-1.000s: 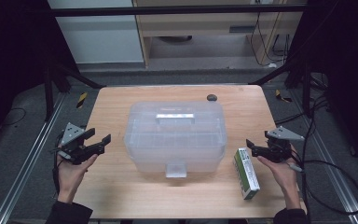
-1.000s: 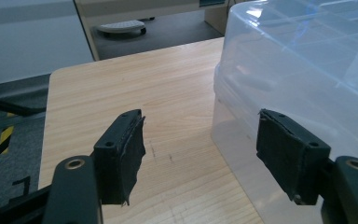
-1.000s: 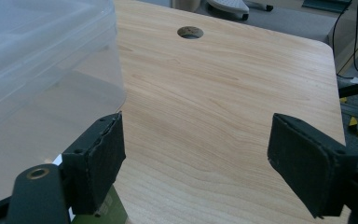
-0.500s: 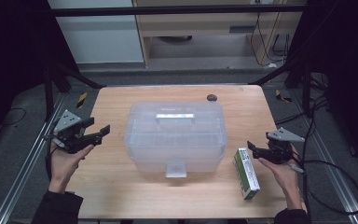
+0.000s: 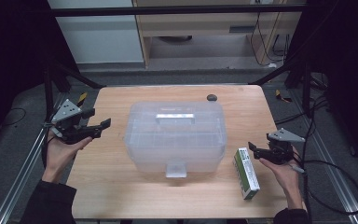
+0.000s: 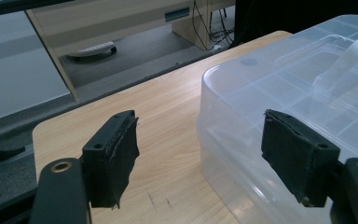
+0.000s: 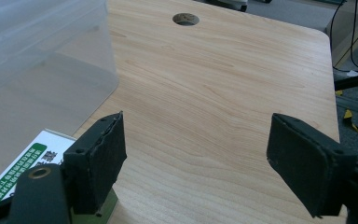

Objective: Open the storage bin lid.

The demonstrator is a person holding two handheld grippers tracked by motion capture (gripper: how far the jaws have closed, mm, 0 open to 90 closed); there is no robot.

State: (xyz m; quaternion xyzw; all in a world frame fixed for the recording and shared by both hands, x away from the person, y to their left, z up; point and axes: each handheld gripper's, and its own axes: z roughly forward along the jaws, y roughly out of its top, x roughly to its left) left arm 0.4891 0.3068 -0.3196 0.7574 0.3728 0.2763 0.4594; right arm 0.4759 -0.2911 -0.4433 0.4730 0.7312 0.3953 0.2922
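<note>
Risk, item one: I have my left gripper (image 5: 103, 127) aimed at the side of the clear plastic box (image 5: 175, 135), and its fingers (image 6: 114, 161) stand as wide as they go, having just been opening, with nothing between them; the box wall looks wider than any bite they can take, so a squeeze there would likely slip off the smooth plastic or shove the whole box across the tabletop (image 5: 112, 186). Risk, item two: such a shove would carry the box toward the green-and-white carton (image 5: 247, 172), which lies flat just beside the box's right front corner, and could knock it askew or to the table edge. Risk, item three: the front latch (image 5: 175, 170) looks shut, so lifting the lid by force would drag the base up. Pose, left: hand raised off the tabletop, gripper level, pointing right at the box, near but apart. Pose, right: my right gripper (image 5: 252, 150) sits low, hand by the tabletop, pointing left, fingers (image 7: 98, 163) wide apart and empty, one hovering over the carton's end.
</note>
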